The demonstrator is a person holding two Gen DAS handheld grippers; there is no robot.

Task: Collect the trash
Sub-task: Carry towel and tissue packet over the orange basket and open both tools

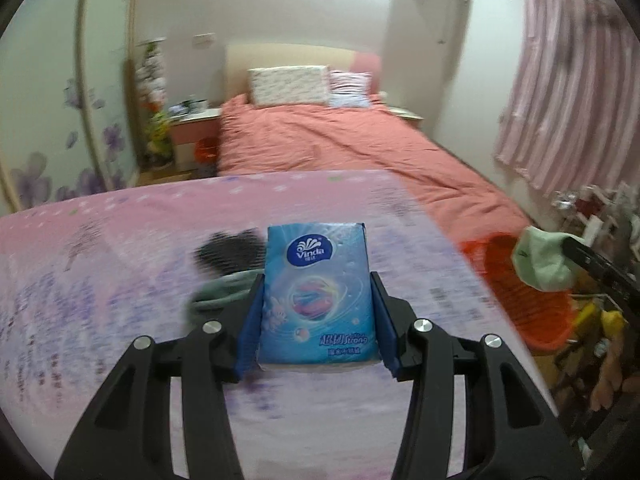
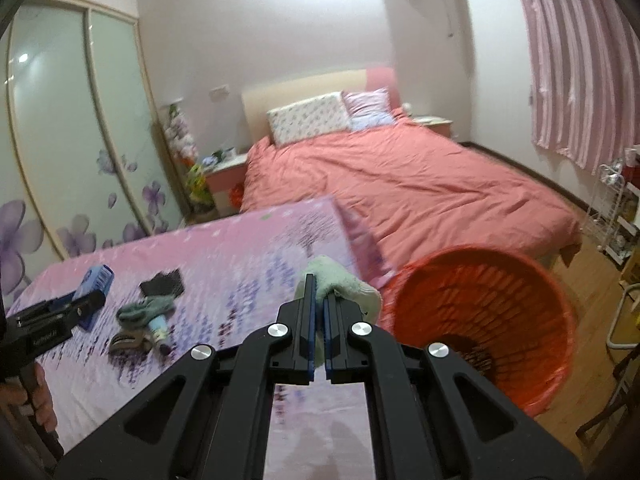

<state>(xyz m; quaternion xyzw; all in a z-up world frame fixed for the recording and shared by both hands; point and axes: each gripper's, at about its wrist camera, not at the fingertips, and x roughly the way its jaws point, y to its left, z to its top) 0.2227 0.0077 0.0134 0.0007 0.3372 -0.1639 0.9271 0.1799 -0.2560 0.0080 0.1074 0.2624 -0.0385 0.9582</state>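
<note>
Tissue pack (image 1: 317,294): 1, left gripper (image 1: 316,300) | cloth (image 2: 340,284): 1, right gripper (image 2: 319,300) | basket (image 2: 480,320): 1

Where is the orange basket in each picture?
Left wrist view: orange basket at the right edge, beside the table, under the pale green cloth.
Right wrist view: lower right, big and open, just right of the right gripper.
Shared landmark: the bed behind it.
</note>
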